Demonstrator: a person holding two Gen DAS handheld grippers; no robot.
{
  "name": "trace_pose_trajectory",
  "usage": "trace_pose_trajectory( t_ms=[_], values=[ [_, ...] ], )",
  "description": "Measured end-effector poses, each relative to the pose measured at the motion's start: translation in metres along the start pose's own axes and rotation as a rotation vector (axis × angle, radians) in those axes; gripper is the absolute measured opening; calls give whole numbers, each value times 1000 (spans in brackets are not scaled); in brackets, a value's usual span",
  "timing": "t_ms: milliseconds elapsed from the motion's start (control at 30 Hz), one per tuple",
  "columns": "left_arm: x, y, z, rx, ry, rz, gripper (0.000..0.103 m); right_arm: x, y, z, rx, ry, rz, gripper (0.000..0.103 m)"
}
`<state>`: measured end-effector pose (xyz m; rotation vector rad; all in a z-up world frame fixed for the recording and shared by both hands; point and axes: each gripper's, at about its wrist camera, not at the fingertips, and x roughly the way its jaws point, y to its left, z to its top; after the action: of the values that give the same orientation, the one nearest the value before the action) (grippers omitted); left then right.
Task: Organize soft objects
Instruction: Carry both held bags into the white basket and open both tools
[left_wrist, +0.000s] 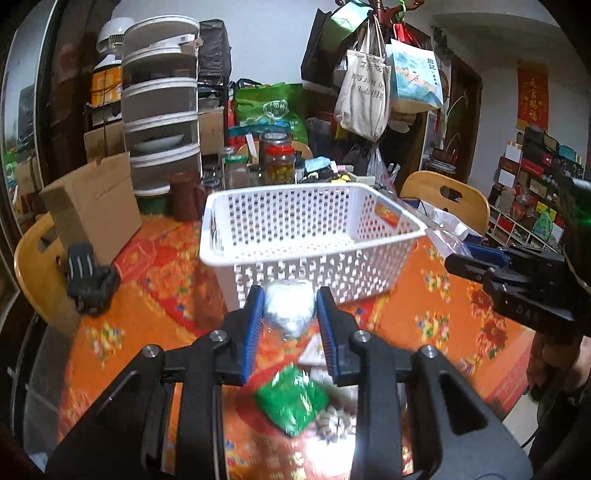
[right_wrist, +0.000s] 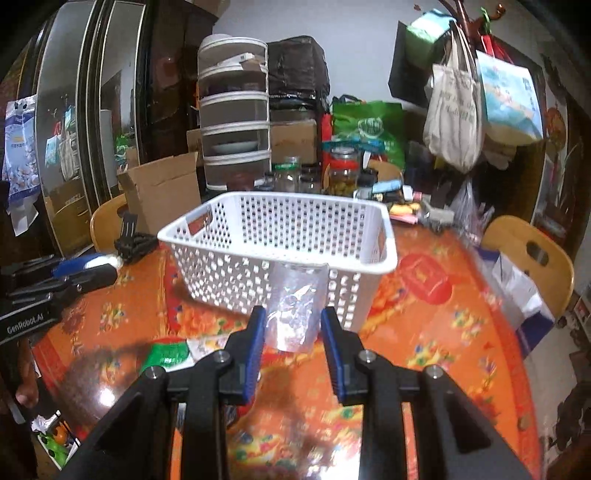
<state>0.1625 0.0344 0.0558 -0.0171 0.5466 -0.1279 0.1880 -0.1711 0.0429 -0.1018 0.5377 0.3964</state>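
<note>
Soft packets are held in both grippers: a white pouch (left_wrist: 290, 310) is clamped between the left gripper (left_wrist: 290, 314) fingers, a clear bag (right_wrist: 295, 314) between the right gripper (right_wrist: 293, 325) fingers. Each should be carried over the white basket (left_wrist: 314, 225) rim before release. A green packet (left_wrist: 291, 402) on the surface is shown clearly only by the left view.

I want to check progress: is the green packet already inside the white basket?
No, the green packet lies on the orange tablecloth, outside the white basket.

Dim indoor light, motion blur, glare on the tablecloth (right_wrist: 424, 332), fisheye-bent edges.
</note>
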Motion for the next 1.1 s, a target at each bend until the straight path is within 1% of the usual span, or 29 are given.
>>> trace_pose_trajectory(
  t_ms=[200, 433, 500, 633, 733, 833, 933, 1100],
  values=[
    [18, 1, 45, 20, 5, 6, 27, 4, -1, 32, -28, -14, -16, 29],
    [61, 7, 92, 13, 71, 2, 27, 16, -2, 61, -47, -9, -46, 29],
    [75, 8, 102, 18, 84, 20, 27, 25, -4, 70, -51, 1, -63, 29],
    [101, 11, 120, 14, 127, 19, 27, 45, -6, 80, -58, 30, -86, 29],
    [124, 12, 128, 4, 173, 13, 27, 66, -8, 86, -64, 68, -101, 29],
    [152, 11, 132, 10, 233, 27, 27, 90, -10, 93, -64, 123, -94, 29],
    [184, 14, 133, -7, 316, 26, 27, 124, -15, 103, -67, 215, -87, 29],
    [235, 22, 126, -48, 453, 30, 27, 170, -23, 104, -44, 366, -22, 29]
  ],
)
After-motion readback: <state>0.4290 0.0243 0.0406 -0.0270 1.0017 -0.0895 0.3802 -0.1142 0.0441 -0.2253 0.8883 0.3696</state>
